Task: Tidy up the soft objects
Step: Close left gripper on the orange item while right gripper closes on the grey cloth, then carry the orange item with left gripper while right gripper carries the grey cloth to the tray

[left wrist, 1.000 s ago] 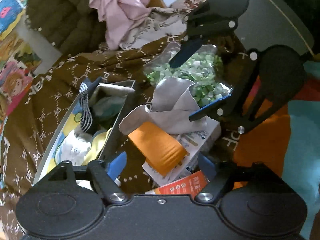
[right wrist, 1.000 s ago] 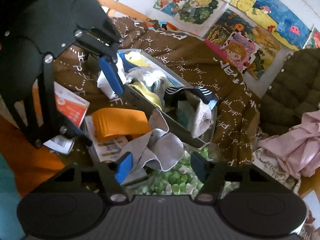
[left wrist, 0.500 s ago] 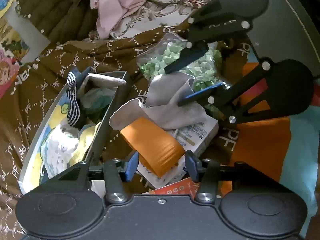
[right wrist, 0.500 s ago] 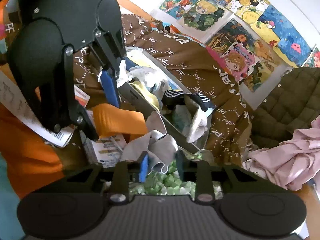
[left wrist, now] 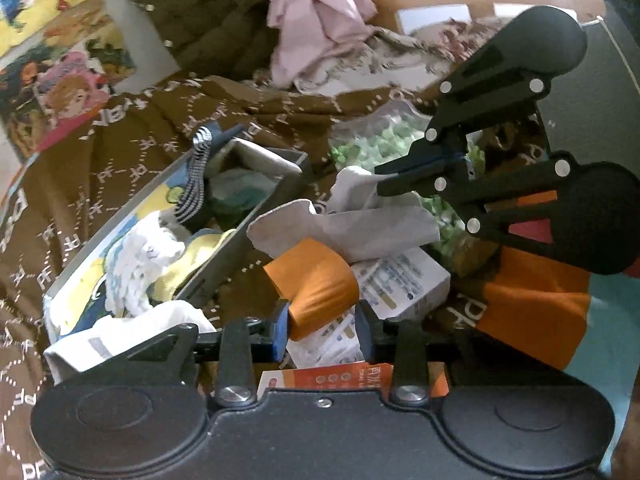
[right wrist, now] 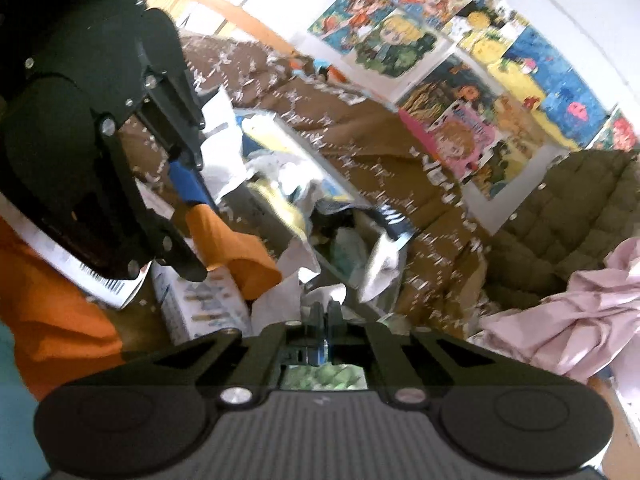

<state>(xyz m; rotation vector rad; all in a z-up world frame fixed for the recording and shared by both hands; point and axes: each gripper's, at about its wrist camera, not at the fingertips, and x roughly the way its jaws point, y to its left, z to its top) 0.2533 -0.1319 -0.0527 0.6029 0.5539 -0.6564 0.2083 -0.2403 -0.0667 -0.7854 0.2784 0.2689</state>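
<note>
Both tools just closed: left tool (left wrist: 322, 326) pinching orange cloth (left wrist: 316, 280), right tool (left wrist: 386, 182) gripping grey cloth (left wrist: 360, 228), brown blanket (left wrist: 132, 148) beneath, posters (right wrist: 460, 80) at 12 o'clock.

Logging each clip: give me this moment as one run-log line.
left gripper: jaws just closing on orange cloth | right gripper: shut on grey cloth | storage box: already holds socks

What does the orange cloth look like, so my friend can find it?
Look beside the long grey box of socks on the brown blanket. The orange cloth lies on a white printed carton, under a grey cloth. It is the only bright orange roll, and the left gripper pinches its end.
</note>
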